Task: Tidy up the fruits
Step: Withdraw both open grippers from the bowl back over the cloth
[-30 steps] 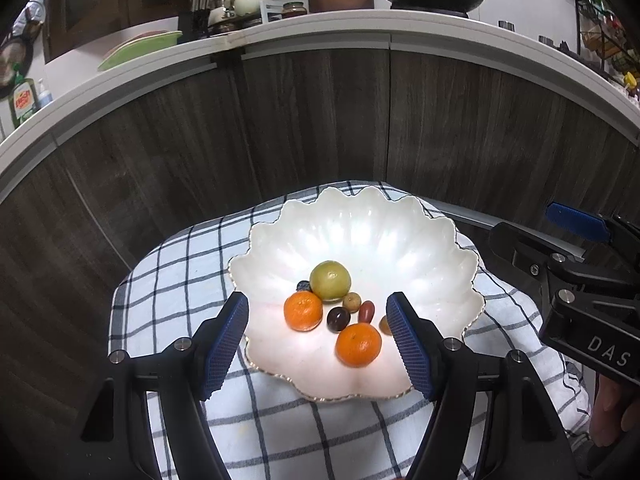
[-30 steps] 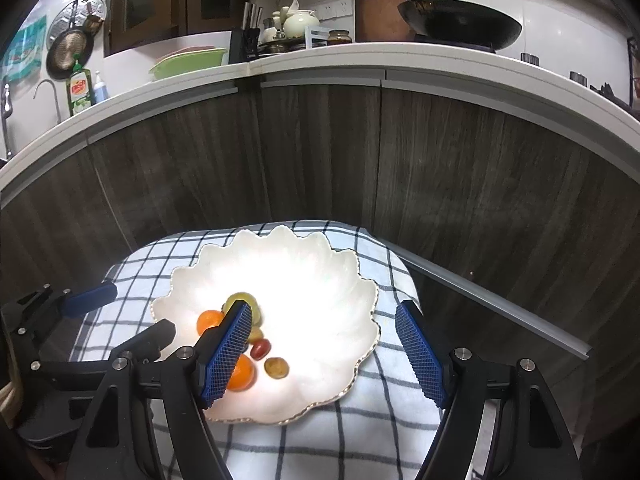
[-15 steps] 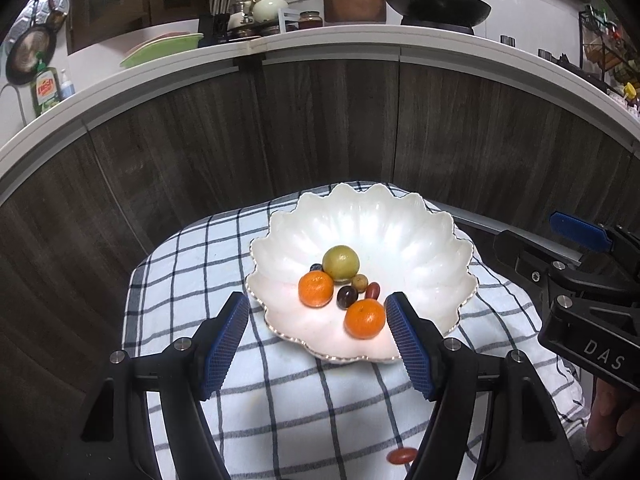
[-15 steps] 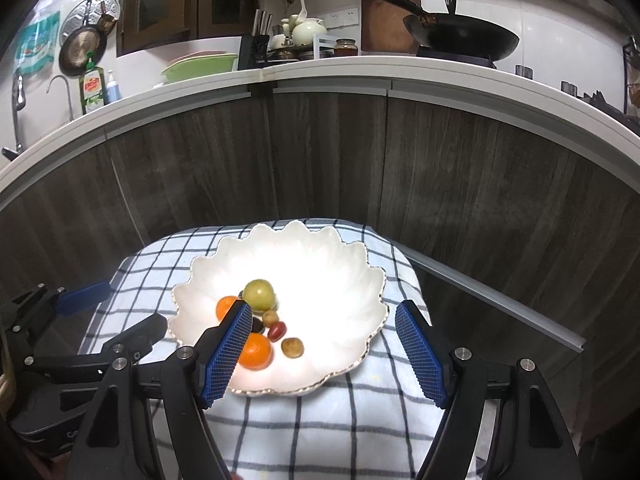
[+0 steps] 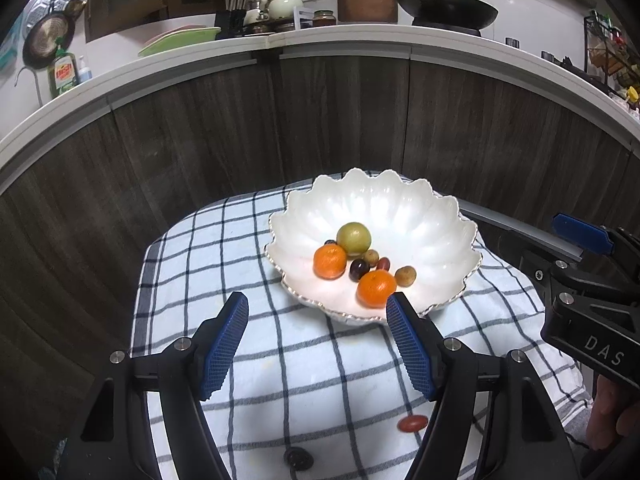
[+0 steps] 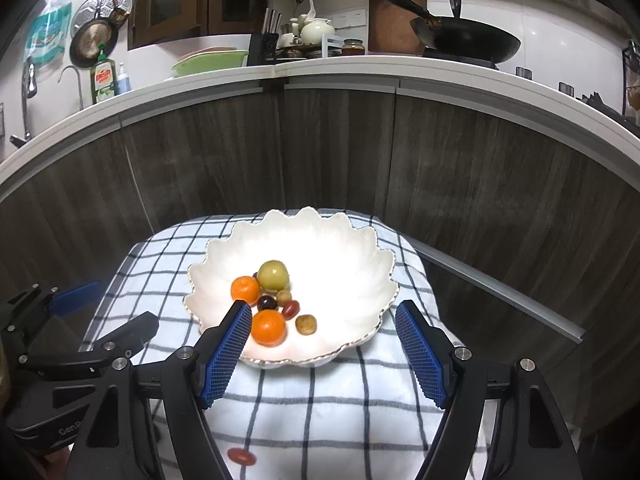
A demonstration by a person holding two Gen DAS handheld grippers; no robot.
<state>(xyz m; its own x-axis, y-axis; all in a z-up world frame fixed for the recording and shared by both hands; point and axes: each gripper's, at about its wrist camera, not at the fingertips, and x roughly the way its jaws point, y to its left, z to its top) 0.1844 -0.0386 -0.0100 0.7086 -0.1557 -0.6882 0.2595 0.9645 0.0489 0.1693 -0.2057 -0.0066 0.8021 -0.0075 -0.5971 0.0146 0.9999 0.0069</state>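
A white scalloped bowl (image 5: 420,216) (image 6: 344,248) stands on a checked cloth (image 5: 280,360) (image 6: 320,408). It holds two oranges (image 5: 329,261) (image 6: 269,327), a green-yellow round fruit (image 5: 353,237) (image 6: 273,275), a dark grape (image 5: 359,269) and several small fruits. A red oval fruit (image 5: 411,423) (image 6: 241,456) and a dark fruit (image 5: 298,459) lie on the cloth in front of the bowl. My left gripper (image 5: 316,344) is open and empty, short of the bowl. My right gripper (image 6: 324,348) is open and empty over the bowl's near rim.
A dark wood cabinet front (image 5: 200,152) curves behind the cloth under a white counter (image 5: 344,42) with a wok (image 5: 448,10), dishes and soap bottle (image 5: 63,74). A metal rail (image 6: 500,300) runs on the right. The other gripper's body shows at the right (image 5: 588,312).
Both grippers have drawn back from the bowl, so it looks smaller and farther. The red and dark fruits on the cloth have come into view. Both stay open.
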